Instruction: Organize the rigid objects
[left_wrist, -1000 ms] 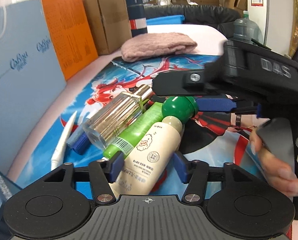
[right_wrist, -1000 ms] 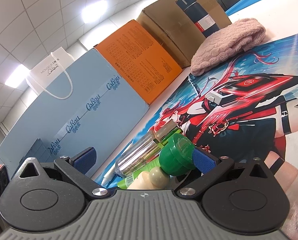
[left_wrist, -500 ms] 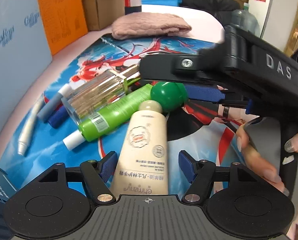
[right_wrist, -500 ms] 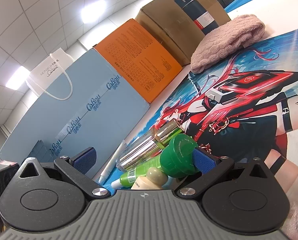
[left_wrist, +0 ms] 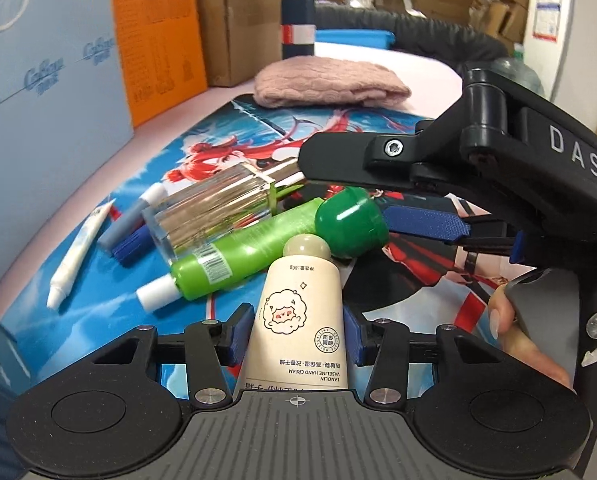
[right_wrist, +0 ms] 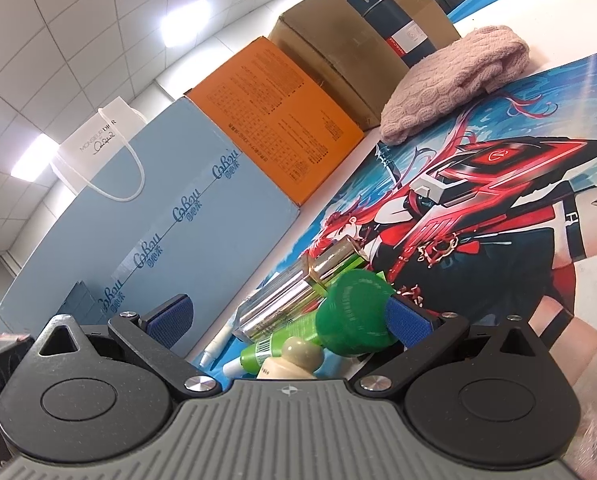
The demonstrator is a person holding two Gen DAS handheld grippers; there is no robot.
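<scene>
Since a sec ago the left claw (left_wrist: 294,334) has slid up the cream tube (left_wrist: 298,320) and pinched in; both blue pads now touch its sides, so it's clenched on the tube. Tube lies cap-away on the printed mat (left_wrist: 110,292), cap butting the green bottle (left_wrist: 254,244).

Right claw (right_wrist: 290,320) is spread wide, grasping nothing, w/ one pad (right_wrist: 408,322) against the bottle's green cap (right_wrist: 352,316); other pad is well apart.

Past those: shiny perfume bottle (left_wrist: 214,208) lying against the green one, then blue marker (left_wrist: 128,220) and white tube (left_wrist: 76,256) off to the side.

Risk imo: the tube is soft, so the grip could slip. Lifting it could also nudge the green bottle and roll the pile.

Vs earlier: the tube was loose between open pads and the camera sat further back.
</scene>
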